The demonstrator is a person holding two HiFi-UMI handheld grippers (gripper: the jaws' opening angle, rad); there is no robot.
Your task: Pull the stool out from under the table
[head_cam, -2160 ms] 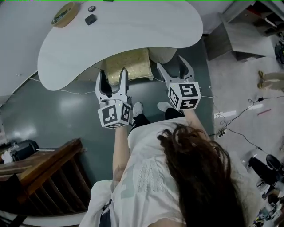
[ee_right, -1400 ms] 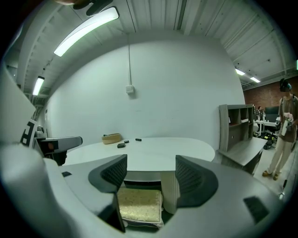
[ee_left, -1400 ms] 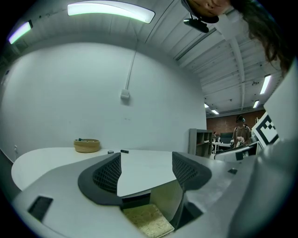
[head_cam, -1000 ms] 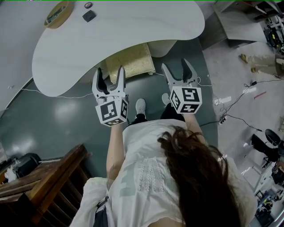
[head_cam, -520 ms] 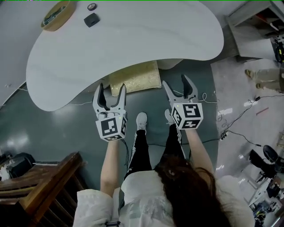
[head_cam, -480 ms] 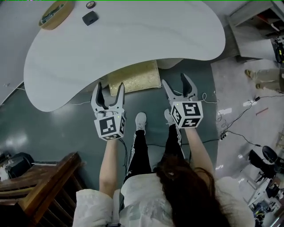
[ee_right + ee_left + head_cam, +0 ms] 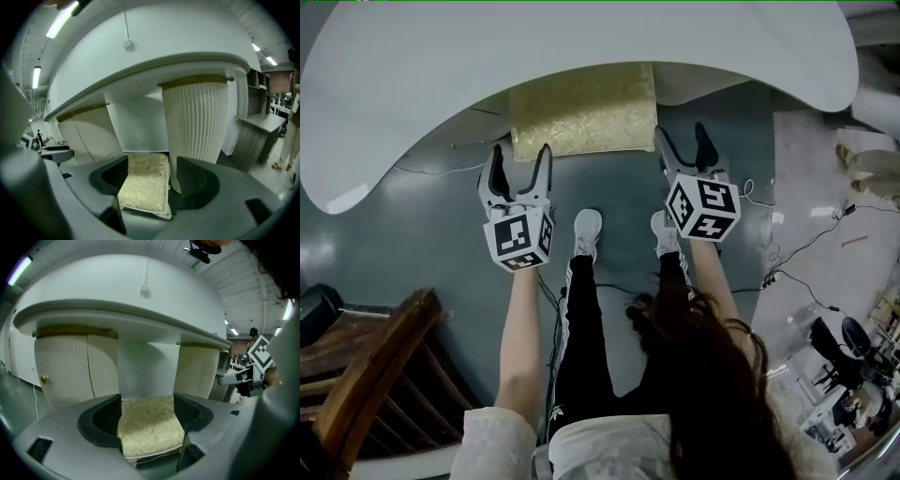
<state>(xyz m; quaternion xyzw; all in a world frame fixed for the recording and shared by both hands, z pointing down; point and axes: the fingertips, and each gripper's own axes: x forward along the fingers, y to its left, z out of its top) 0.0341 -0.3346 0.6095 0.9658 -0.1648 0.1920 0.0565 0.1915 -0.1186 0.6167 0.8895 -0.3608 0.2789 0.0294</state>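
- Table (image 7: 581, 42): the white curved top fills the upper part of the head view. Its rim overhangs the far part of the stool. A ribbed pedestal (image 7: 197, 126) stands just to the stool's right.
- Stool (image 7: 581, 111): the gold-patterned cushioned seat is tucked partly under the table, with its near edge and front strip clear of the rim. Its long side runs left to right across the person. It lies straight ahead of both tools, between them and the table's base.
- Left gripper (image 7: 521, 161): jaws spread, nothing held. The tips sit just short of the seat's near-left corner, and its own view shows the cushion framed between the jaws.
- Right gripper (image 7: 682, 142): jaws likewise apart and empty, tips beside the near-right corner.
- Judgement: the two tools bracket the seat's ends about equally. Contact cannot be confirmed on either side. The draw must run straight back toward the person's feet.
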